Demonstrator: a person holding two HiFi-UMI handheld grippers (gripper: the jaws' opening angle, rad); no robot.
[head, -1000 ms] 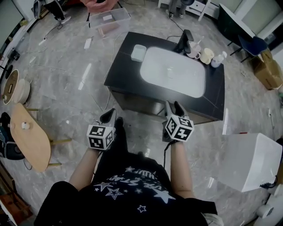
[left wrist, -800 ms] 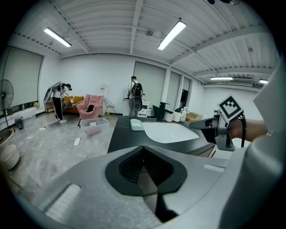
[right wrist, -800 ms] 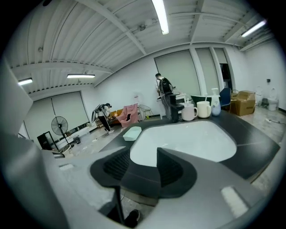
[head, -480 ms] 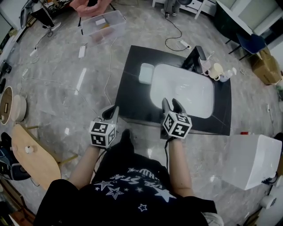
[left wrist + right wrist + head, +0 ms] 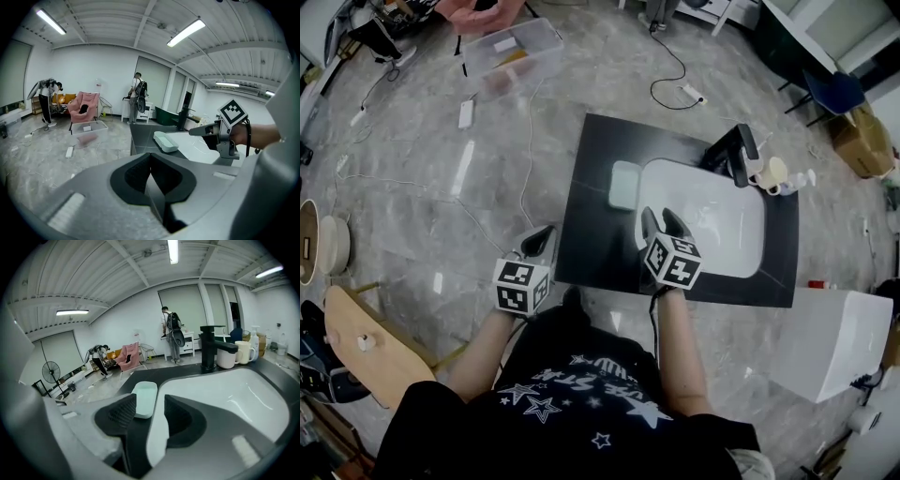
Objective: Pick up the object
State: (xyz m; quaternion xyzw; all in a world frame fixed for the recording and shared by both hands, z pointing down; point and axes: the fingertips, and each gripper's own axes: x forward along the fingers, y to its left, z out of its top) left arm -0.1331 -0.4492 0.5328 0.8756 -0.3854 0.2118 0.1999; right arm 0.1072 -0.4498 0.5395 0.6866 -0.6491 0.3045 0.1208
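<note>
A pale green oblong dish lies on a black counter, just left of a white sink basin. My right gripper is over the basin's near left rim, open and empty. In the right gripper view the dish shows through the gap between the jaws of the right gripper, some way ahead. My left gripper hangs over the floor left of the counter, shut on nothing. The left gripper view has its jaws pressed together, the dish lying beyond them.
A black faucet and mugs stand at the counter's far right. A clear plastic bin and cables lie on the floor. A white box stands at right, a wooden table at left. People stand far off.
The counter has come nearer. Both grippers have gone forward, and the right one has passed from in front of the counter to over the basin's near rim.
</note>
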